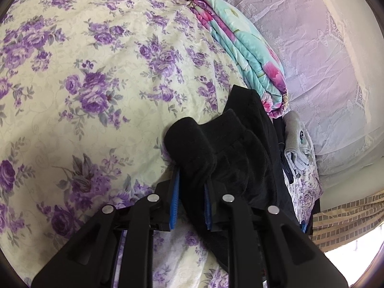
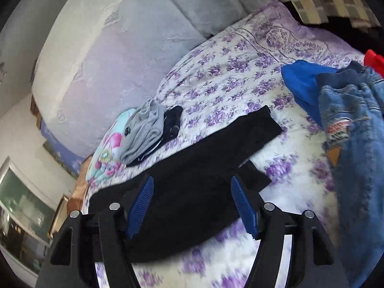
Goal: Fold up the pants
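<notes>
1. Left wrist view: pants [image 1: 216, 148] are clamped by the left gripper [image 1: 190, 199], bunched above the bedspread [image 1: 72, 72].
2. Right gripper [image 2: 192, 206] is held apart over them.
3. Soft, limp cloth is judged best taken at a hem.

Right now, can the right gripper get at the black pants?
Probably yes: the right gripper is open just above the black pants, which lie flat on the bedspread, nothing covering them.
</notes>
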The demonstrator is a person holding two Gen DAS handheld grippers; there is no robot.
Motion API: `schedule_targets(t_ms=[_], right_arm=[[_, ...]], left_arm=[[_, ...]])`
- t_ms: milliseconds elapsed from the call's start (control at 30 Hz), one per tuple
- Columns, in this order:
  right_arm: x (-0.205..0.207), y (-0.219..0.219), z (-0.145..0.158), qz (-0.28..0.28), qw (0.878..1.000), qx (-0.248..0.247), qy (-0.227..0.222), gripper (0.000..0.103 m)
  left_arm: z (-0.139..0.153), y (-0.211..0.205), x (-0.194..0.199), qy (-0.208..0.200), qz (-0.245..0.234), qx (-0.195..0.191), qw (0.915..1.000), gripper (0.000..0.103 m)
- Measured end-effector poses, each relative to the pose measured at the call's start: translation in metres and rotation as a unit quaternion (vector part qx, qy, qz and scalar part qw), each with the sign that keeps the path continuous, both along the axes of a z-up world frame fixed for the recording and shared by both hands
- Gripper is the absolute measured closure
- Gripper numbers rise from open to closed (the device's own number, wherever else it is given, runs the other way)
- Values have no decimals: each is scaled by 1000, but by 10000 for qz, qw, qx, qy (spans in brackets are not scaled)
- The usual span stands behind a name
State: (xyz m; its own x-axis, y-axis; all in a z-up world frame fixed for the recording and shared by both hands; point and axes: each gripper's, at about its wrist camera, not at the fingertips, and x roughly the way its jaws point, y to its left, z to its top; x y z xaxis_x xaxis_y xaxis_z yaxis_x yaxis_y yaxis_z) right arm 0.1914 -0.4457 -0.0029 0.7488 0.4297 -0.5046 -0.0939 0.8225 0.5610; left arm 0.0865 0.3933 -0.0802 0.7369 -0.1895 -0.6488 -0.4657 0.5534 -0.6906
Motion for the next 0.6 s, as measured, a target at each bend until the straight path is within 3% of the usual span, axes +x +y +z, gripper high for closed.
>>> schedule_targets(t_ms=[67,167,367,467,500,567,600], right_arm=[[-22,-15,-20,-138,9994,135,298,30],[-28,-30,-54,-284,9928,769,874,29],[23,-13,-74,-259,9809,1553,1142,30],[40,1,-85,-366,9774,1556,1386,30],[40,3,-85,-366,9793,1481,1328,31],[38,5,-84,-352,9813,1451,1217,37],[37,4,-86,-340,9804,1530,1196,58]], left_arm=[[-3,0,1,-2,6,-28,10000,85],[-2,-2,3,-1,-3,40,10000,85],[0,-6,-4,-14,29,-45,10000,85],[4,-10,-12,14,8,-45,10000,84],[6,-11,-14,26,-8,-31,10000,82],[12,-12,-21,35,-10,19,10000,55],[14,-13,-23,8,11,50,10000,50]])
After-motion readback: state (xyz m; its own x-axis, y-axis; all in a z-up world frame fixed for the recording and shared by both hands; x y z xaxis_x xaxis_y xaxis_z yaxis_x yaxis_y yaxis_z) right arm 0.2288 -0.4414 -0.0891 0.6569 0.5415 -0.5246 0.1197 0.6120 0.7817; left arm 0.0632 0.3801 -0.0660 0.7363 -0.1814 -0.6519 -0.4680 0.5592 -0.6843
